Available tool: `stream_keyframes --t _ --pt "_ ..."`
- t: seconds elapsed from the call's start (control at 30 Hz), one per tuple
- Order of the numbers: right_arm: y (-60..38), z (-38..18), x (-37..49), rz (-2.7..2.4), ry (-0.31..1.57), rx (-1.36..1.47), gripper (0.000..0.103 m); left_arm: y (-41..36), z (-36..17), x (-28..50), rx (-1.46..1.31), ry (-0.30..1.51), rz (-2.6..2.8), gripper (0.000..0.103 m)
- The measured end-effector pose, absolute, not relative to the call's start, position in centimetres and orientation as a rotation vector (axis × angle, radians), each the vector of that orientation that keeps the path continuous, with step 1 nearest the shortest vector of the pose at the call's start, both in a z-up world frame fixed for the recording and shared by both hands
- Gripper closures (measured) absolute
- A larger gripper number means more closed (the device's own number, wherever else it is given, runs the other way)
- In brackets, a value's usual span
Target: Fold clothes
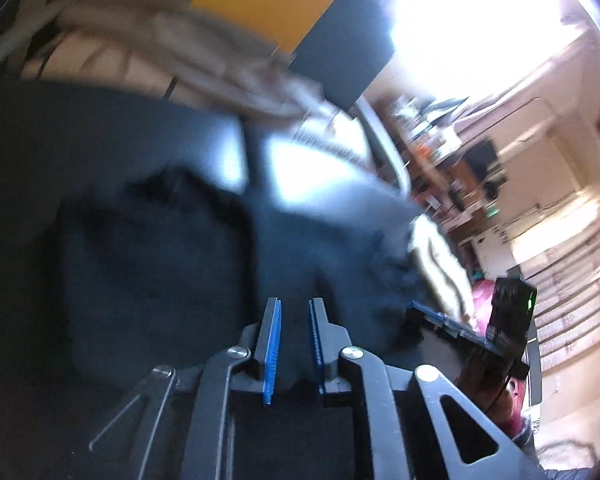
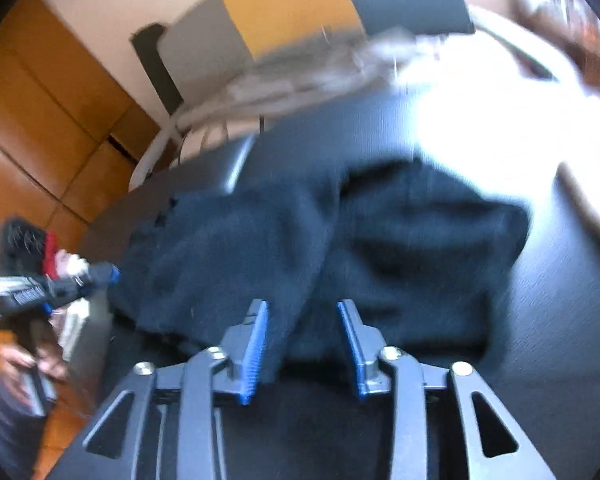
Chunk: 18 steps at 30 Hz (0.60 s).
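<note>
Lying bunched on the dark table (image 2: 560, 300), the dark garment (image 2: 380, 240) shows overlapped layers, no tidy fold; flattening remains. Left hand-held gripper (image 1: 295, 320): narrow gap, cloth between pads, grip uncertain. Right hand-held gripper (image 2: 302, 320): wide open, empty. No legible writing

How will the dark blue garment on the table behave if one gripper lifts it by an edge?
The dark blue garment lies crumpled in soft folds, so it will probably sag and hang limp. Its fuzzy, thick-looking fabric probably grips well rather than slips. Only the pinched part should rise; the rest may drag across the dark table.
</note>
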State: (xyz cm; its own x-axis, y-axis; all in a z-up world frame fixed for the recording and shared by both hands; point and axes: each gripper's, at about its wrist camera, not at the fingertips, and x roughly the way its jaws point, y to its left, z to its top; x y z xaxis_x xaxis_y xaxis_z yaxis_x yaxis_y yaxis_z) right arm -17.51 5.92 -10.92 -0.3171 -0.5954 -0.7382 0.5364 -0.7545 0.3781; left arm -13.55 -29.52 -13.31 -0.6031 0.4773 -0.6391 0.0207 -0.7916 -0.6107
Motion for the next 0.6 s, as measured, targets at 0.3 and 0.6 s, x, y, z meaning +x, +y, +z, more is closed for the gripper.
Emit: stream_keyframes --t 0.3,0.6 --pt "-1.3 -9.9 -18.4 -2.056 0.163 1.085 0.064 -26.3 -16.7 -19.1 -1.383 -0.721 2.477 0.083" --pt "4.0 -14.6 -16.6 -2.155 0.171 1.091 0.064 -27.1 -20.5 -16.0 -1.343 -0.779 2.487 0.095"
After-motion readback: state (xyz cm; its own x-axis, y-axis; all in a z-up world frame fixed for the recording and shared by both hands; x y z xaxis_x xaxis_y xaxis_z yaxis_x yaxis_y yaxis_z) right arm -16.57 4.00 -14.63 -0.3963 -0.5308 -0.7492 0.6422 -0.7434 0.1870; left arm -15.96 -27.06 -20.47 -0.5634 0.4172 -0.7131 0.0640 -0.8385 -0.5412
